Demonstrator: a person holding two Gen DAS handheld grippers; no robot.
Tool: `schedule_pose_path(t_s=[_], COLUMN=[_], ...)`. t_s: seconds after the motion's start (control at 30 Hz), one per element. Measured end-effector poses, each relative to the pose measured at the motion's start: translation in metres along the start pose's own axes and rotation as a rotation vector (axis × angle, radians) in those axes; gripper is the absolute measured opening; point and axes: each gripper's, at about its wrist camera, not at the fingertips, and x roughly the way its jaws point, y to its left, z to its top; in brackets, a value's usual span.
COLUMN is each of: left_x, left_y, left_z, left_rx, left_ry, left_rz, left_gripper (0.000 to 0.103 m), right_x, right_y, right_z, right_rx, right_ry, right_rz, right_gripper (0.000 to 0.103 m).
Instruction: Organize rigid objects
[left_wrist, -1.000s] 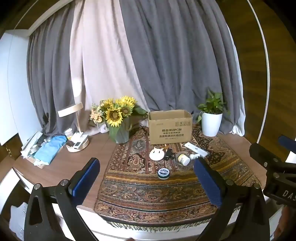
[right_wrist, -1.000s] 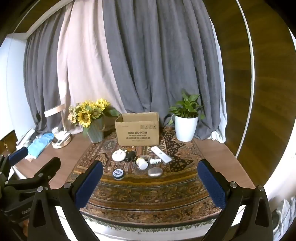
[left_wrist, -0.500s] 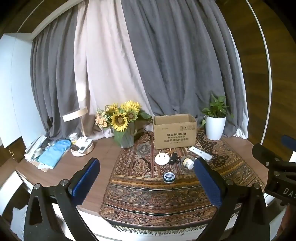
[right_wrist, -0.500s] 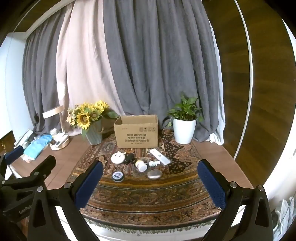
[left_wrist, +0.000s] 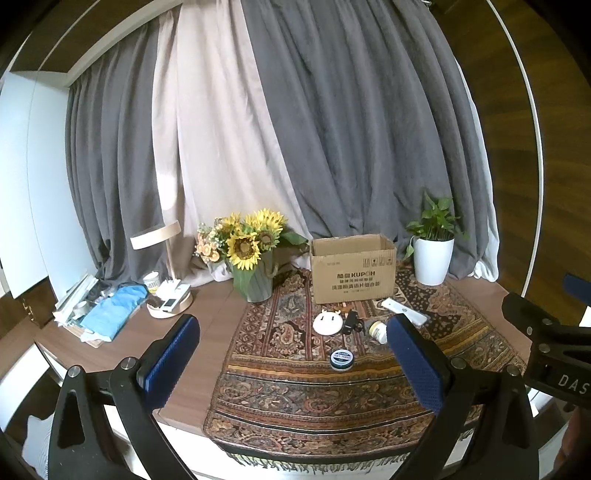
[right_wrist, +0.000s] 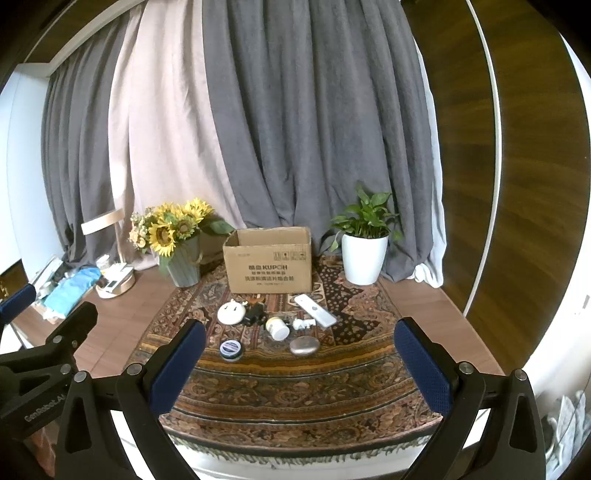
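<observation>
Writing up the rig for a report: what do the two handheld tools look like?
Both the left tool and the right tool have black frames with silver bolts, triangular cutouts and textured blue pads. White lettering marks the bodies: "GenRobot" on the left, "DAS" on the right.

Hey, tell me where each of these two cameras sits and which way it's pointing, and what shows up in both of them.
Left wrist: rides the left gripper, looks forward over the patterned rug toward the cardboard box; its own open blue fingers show, with the right gripper at the right edge.
Right wrist: rides the right gripper, faces the same way from further right; its open fingers show, with the left gripper at the left edge.
Shared: box, sunflowers, potted plant, round tin, remote.
</observation>
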Motion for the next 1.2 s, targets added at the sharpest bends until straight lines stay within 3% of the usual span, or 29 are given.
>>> schedule_pose_path(t_s=[1.2], left_x=[-0.0009], left_y=[-0.0011], left_z=[-0.0033], left_rx=[-0.003], left_ry=[-0.005], left_rz=[0.0], left_gripper=[0.103], right_x=[-0.0017], right_y=[0.005], right_z=[0.0001], right_rx=[-0.002], right_ry=[-0.004], right_rz=[-0.009], right_gripper=[0.103])
